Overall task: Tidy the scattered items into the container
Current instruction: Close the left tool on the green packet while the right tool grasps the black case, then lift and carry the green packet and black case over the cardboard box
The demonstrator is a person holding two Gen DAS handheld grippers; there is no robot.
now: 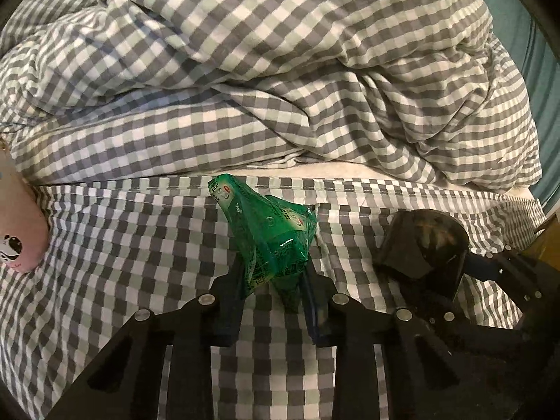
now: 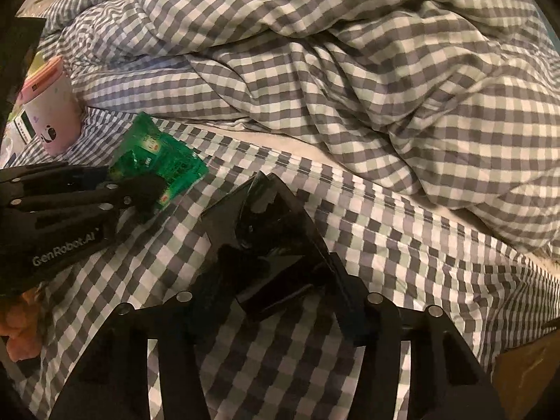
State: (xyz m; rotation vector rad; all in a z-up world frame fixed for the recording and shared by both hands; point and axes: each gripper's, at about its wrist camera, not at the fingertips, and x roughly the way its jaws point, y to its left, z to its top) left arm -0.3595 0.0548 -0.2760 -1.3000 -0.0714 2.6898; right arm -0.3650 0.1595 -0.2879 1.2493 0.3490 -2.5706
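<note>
Green crinkly packet (image 1: 269,241), frame centre on the checked bed sheet (image 1: 122,262), is pinched by the left gripper (image 1: 273,273); right gripper (image 2: 276,266) clamps the black case (image 2: 266,231); lift both straight, firmly gripped.

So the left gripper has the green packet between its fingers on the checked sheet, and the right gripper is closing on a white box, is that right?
Not quite: the right gripper has a glossy black packet between its fingers, not a white box, as the right wrist view shows. The rest holds: the left gripper has the green packet between its fingers on the checked sheet.
</note>
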